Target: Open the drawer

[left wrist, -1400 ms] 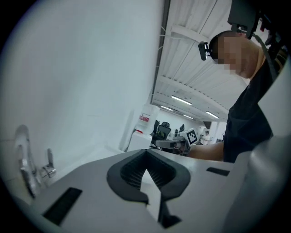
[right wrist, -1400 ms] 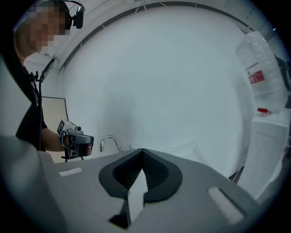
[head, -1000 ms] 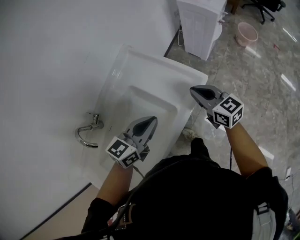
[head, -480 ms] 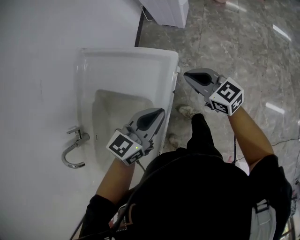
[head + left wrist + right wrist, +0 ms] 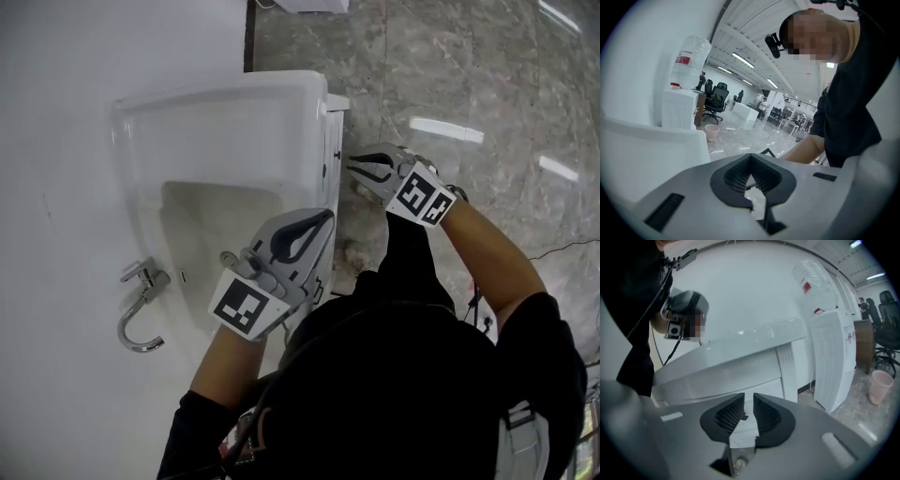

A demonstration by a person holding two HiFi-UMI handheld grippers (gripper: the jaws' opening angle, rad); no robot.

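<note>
Drawer [image 5: 724,373], sitting mid-frame under the sink [image 5: 225,89], is probably sliding light but rigid, needing a pinch on its small dark pull [image 5: 740,417]; right gripper [image 5: 354,164] is hovering near, jaws just opening slightly, empty.

In the head view the basin [image 5: 225,122] hides most of the cabinet front [image 5: 335,155].

Left grey plastic gripper [image 5: 326,217]: jaws tip to tip, empty; left forearm [image 5: 230,361] bare, angled forward. Right grey plastic gripper [image 5: 354,164]: jaws just opening to a narrow slit, nothing clamped; right forearm [image 5: 487,253] extended.
</note>
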